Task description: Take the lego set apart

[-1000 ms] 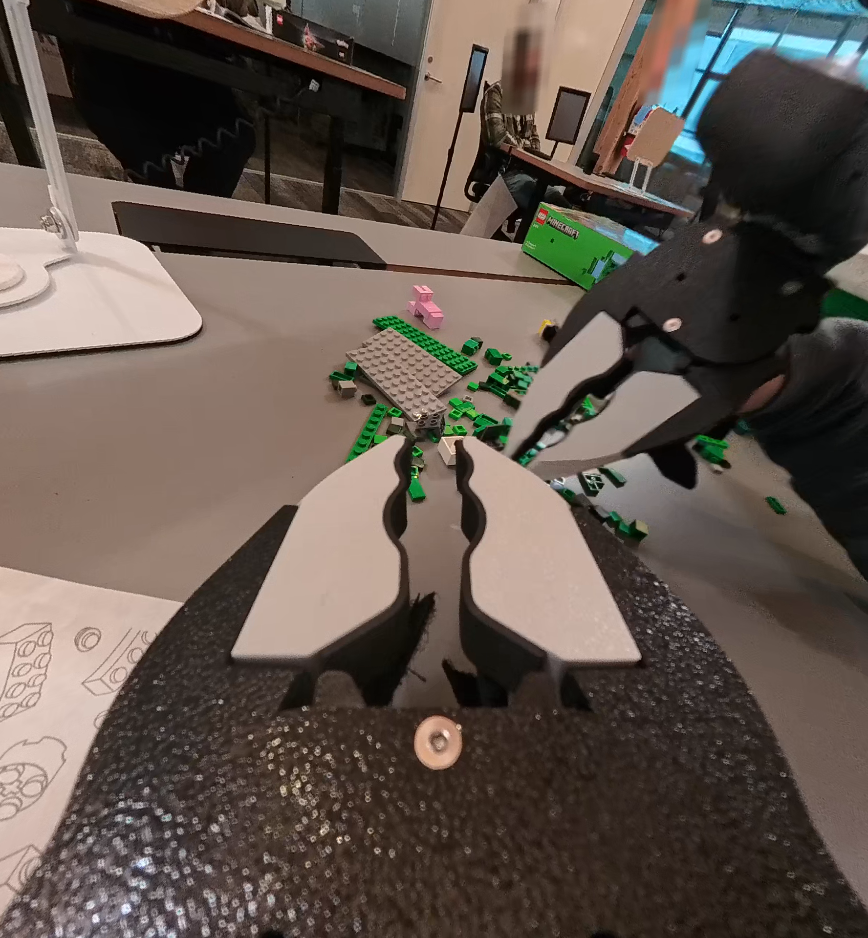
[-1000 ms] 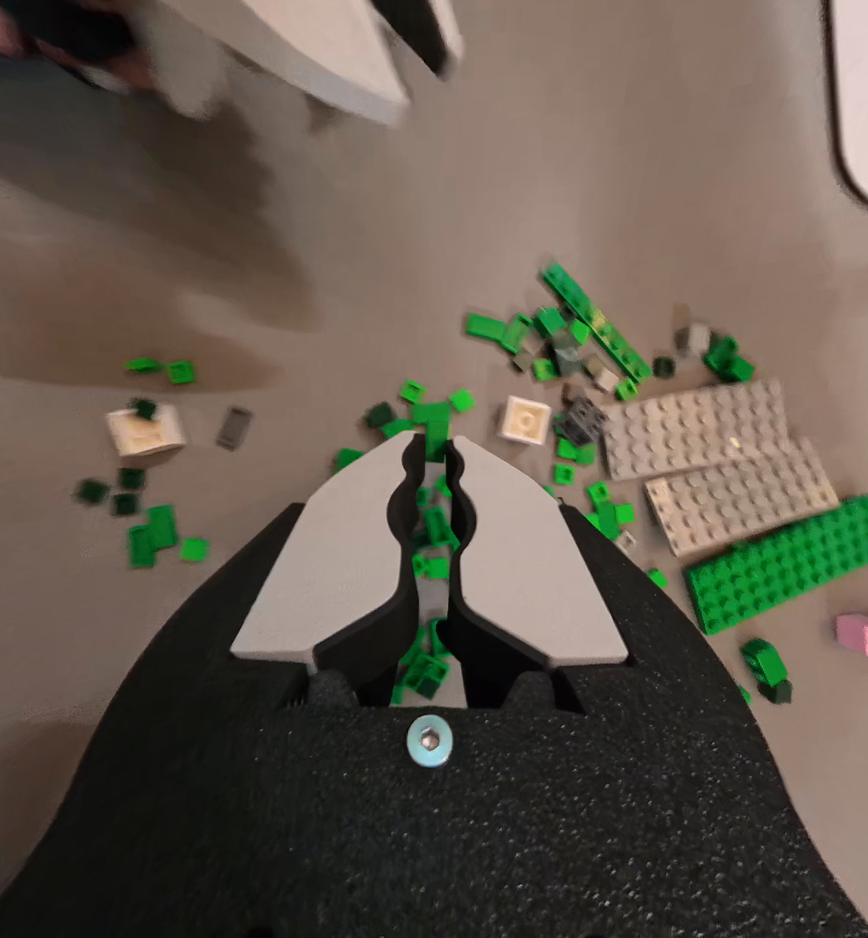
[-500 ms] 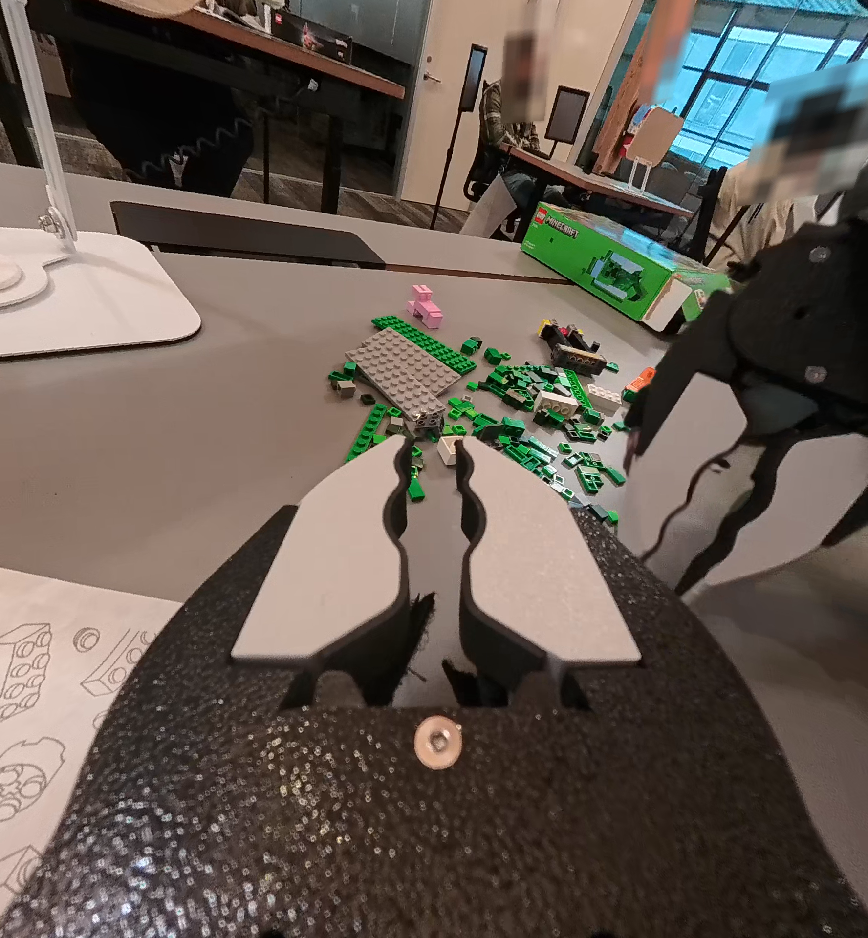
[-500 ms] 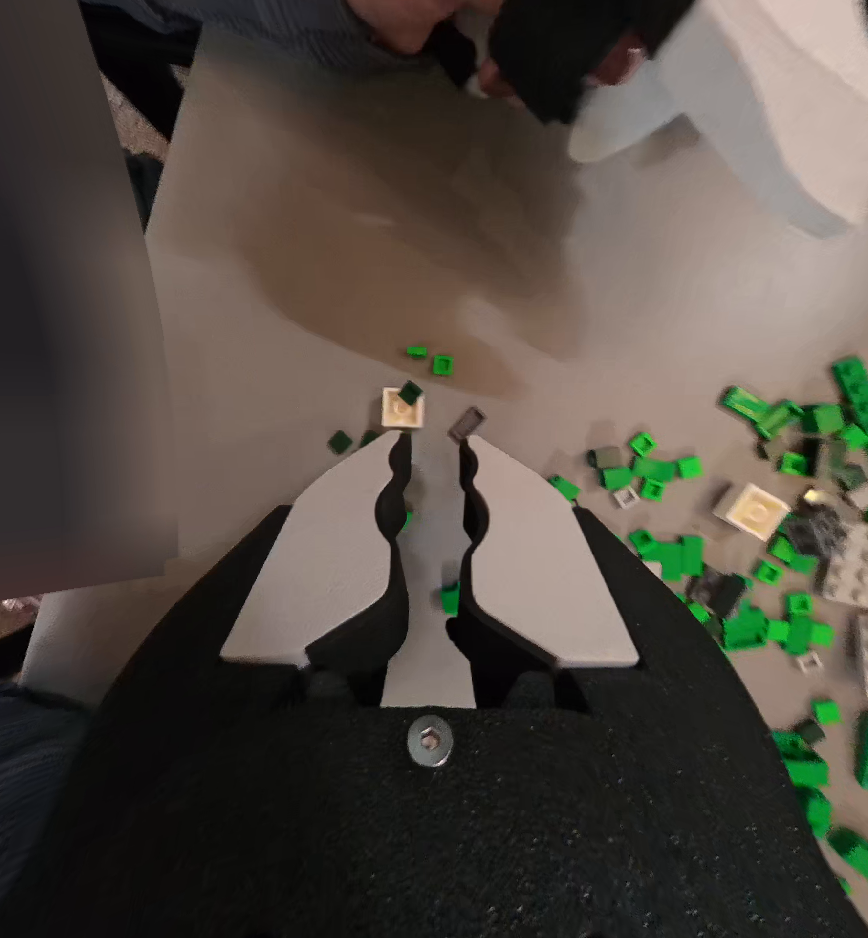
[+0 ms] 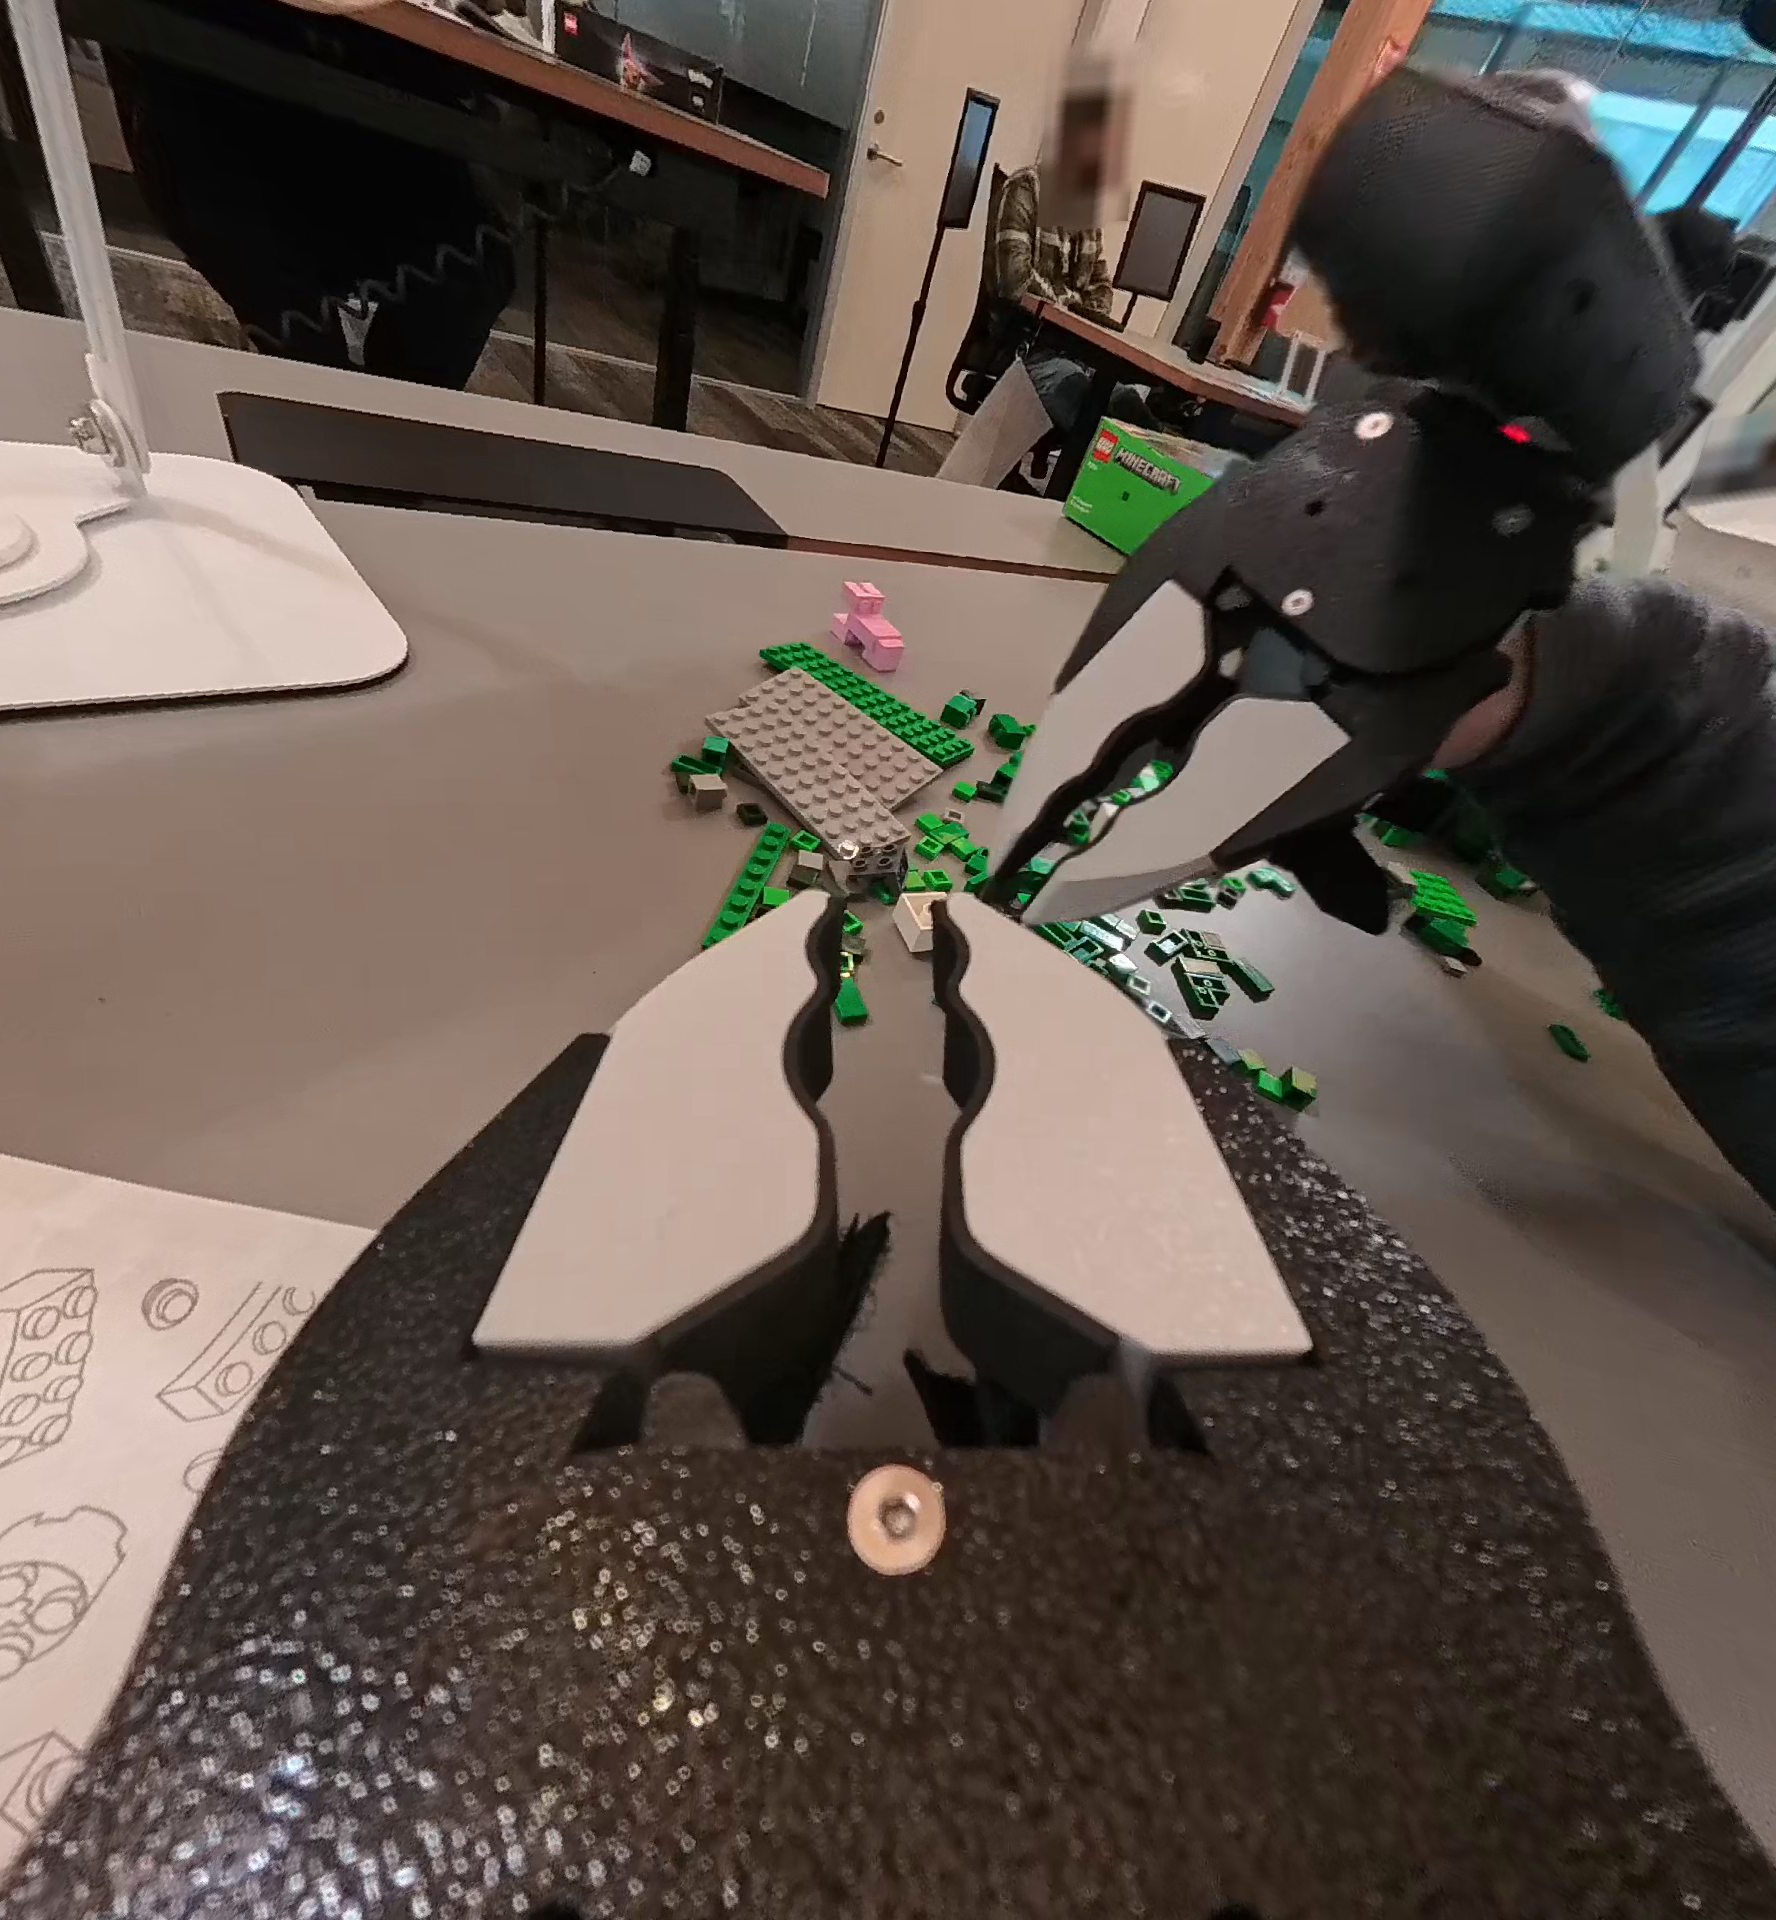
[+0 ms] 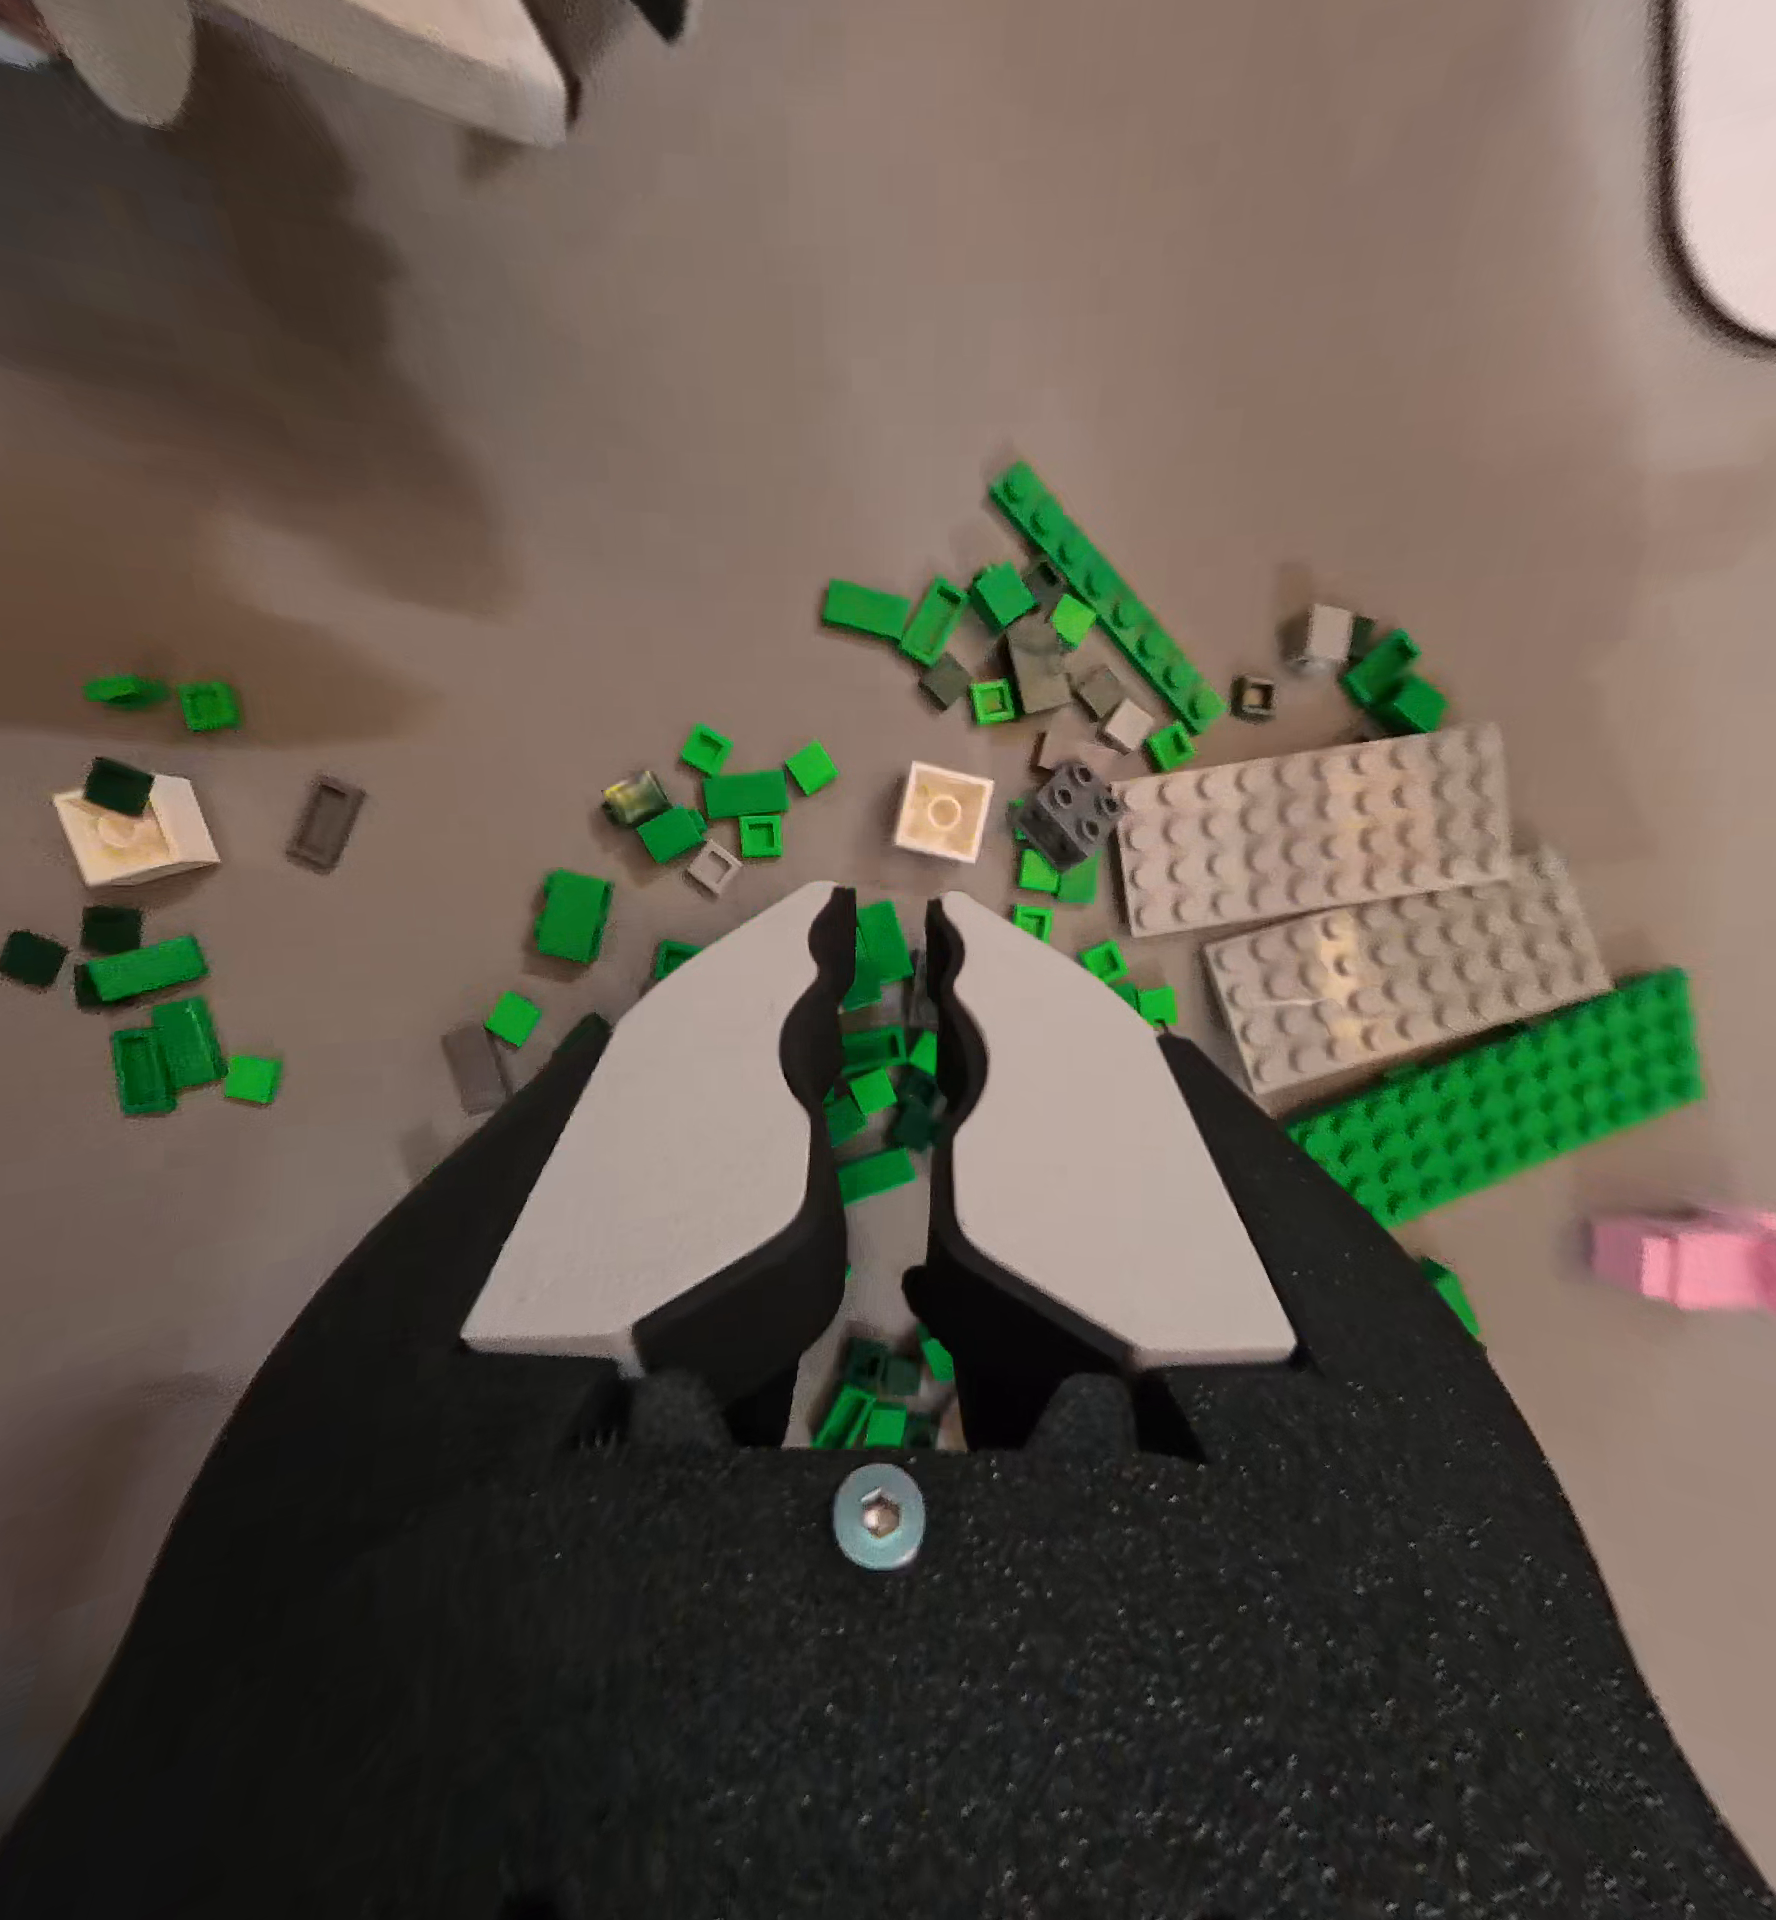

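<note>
The lego set lies in pieces on the grey table (image 5: 240, 883). Two grey plates (image 6: 1310, 821) overlap beside a wide green plate (image 6: 1507, 1091), a long green strip (image 6: 1102, 592), a dark grey brick (image 6: 1066, 810), a white brick (image 6: 943, 810) and many small green tiles (image 6: 749, 795). A second white brick (image 6: 131, 831) with a dark green tile on it lies apart at the left. My right gripper (image 6: 889, 904) hovers over the tiles, slightly open and empty; it also shows in the left wrist view (image 5: 1009, 894). My left gripper (image 5: 889, 914) is low at the pile's near edge, slightly open and empty.
A pink lego pig (image 5: 868, 623) stands behind the plates. A white lamp base (image 5: 136, 582) sits at the far left. A green lego box (image 5: 1133, 488) is at the back right. A printed instruction sheet (image 5: 32, 1403) lies at the near left. The grippers' ends are close to 11 centimeters from one another. My left tips are about 20 centimeters from the wide green plate (image 6: 1507, 1091), my right tips only 12 centimeters. The left camera catches it too, in the left wrist view (image 5: 862, 696).
My right gripper swung away towards the table's near edge half a second ago and is now back over the pile of tiles. My left gripper has not moved.
</note>
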`<act>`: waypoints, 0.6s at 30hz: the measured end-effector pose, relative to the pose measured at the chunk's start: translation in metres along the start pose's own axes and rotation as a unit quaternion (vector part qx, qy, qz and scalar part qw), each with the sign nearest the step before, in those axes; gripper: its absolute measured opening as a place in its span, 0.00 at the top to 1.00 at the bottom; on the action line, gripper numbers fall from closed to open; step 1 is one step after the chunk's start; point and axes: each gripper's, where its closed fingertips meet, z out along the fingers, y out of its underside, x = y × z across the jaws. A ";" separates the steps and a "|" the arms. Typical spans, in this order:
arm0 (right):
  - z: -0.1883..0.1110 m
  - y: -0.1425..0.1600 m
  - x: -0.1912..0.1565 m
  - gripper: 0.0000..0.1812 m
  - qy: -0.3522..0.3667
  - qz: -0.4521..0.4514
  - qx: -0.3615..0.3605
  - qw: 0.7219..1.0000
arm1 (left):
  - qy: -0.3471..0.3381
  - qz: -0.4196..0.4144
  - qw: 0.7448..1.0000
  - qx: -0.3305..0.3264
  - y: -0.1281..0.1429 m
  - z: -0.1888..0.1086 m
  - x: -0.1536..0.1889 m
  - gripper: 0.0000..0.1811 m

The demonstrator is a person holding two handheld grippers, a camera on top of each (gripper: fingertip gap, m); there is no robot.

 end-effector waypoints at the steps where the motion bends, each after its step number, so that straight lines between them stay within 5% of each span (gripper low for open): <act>1: 0.004 0.001 -0.001 0.93 -0.016 -0.001 -0.015 1.000 | 0.001 -0.001 1.000 0.000 0.000 0.000 0.000 0.91; 5: 0.015 0.013 -0.003 0.91 -0.048 -0.025 -0.090 0.994 | 0.001 -0.004 1.000 0.000 0.000 0.000 0.000 0.91; 12: 0.017 0.014 0.000 0.96 -0.055 -0.039 -0.122 0.990 | 0.002 -0.004 1.000 0.001 0.000 0.000 0.000 0.91; 18: 0.001 0.001 -0.009 0.96 -0.033 -0.067 -0.071 0.995 | 0.009 0.004 1.000 0.025 -0.007 -0.004 0.003 0.91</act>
